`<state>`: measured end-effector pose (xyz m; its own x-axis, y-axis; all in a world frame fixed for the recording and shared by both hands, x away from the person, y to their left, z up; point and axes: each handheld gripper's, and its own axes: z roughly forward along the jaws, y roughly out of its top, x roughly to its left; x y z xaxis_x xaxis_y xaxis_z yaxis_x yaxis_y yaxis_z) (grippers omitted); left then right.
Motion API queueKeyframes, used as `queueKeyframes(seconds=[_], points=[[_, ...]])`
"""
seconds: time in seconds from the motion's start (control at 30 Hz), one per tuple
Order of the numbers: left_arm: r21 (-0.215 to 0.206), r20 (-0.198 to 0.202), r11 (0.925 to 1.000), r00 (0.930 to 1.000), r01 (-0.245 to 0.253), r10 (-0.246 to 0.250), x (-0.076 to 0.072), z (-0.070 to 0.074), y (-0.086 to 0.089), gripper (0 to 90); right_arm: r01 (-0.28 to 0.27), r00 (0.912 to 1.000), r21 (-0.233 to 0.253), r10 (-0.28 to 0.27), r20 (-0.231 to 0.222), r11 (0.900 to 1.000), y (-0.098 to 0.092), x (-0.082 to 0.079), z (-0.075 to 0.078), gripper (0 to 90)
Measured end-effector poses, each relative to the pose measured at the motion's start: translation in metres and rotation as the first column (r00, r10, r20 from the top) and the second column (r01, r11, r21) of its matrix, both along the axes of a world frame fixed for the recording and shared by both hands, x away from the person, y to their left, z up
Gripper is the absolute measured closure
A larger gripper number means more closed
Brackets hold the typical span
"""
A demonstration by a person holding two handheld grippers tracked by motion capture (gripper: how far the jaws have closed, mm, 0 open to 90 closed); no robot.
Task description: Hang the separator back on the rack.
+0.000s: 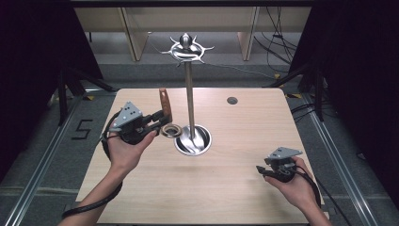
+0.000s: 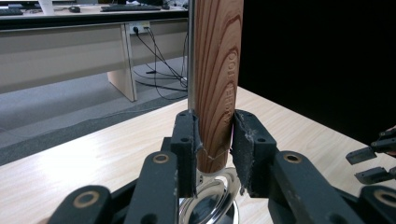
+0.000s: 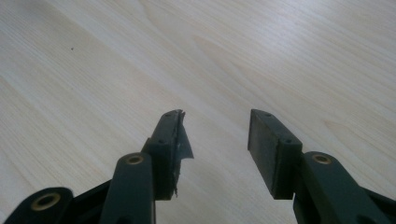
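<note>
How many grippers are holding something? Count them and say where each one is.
1. The left gripper, at the table's left beside the metal stand, grips a wooden handle. The right gripper is open above bare table.

The handle (image 2: 217,84) is grained, varnished-looking wood. The stand (image 1: 190,101) with its round base (image 1: 193,141) is glossy polished metal. The tabletop (image 3: 93,60) is pale, smooth wood grain; the tongs (image 3: 215,140) are matt black plastic.

A tall steel rack with a round dish base (image 1: 193,140) stands mid-surface (image 1: 221,188), towards the far side. Just left of its base, the left claw (image 1: 162,117) holds a brown wooden handle (image 1: 165,104) upright. The right claw (image 1: 261,171) hovers near the surface's near right corner, well apart.
</note>
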<state>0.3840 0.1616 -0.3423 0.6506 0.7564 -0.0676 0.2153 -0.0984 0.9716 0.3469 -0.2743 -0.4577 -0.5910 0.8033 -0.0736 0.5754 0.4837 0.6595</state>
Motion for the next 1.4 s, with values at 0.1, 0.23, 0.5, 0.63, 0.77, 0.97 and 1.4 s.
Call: queueKeyframes(seconds=[0.1,0.23,0.5,0.63,0.77,0.97,1.4], points=[[-0.001,0.009,1.0,0.9999,0.008,-0.008,0.0,0.004,-0.004,70.1,0.004,1.0,0.005,-0.004,-0.002,1.0,0.0,0.0,0.0,55.8],[-0.005,0.018,0.9998,0.9997,0.019,-0.019,0.001,0.01,-0.01,70.1,-0.001,1.0,0.001,0.001,0.0,1.0,0.0,0.0,0.0,55.6],[0.003,0.035,0.9993,0.9987,0.036,-0.036,0.001,0.02,-0.015,70.1,0.004,1.0,0.006,-0.004,-0.001,1.0,0.0,0.0,0.0,55.5],[0.01,0.034,0.999,0.9984,0.044,-0.044,0.002,0.024,-0.016,70.1,0.005,1.0,0.006,-0.005,0.001,1.0,0.0,0.0,0.0,55.5],[0.02,0.061,0.9987,0.997,0.048,-0.049,0.003,0.027,-0.015,70.1,0.013,0.9997,0.012,-0.012,-0.019,1.0,0.0,-0.001,0.002,55.4],[0.025,0.064,0.9983,0.9965,0.052,-0.053,0.002,0.029,-0.017,70.1,0.002,1.0,0.004,-0.002,0.002,1.0,0.0,0.0,0.0,55.3],[0.022,0.072,0.9977,0.9953,0.064,-0.065,0.001,0.033,-0.019,70.1,0.002,1.0,0.004,-0.002,0.001,1.0,-0.001,0.0,0.0,55.1]])
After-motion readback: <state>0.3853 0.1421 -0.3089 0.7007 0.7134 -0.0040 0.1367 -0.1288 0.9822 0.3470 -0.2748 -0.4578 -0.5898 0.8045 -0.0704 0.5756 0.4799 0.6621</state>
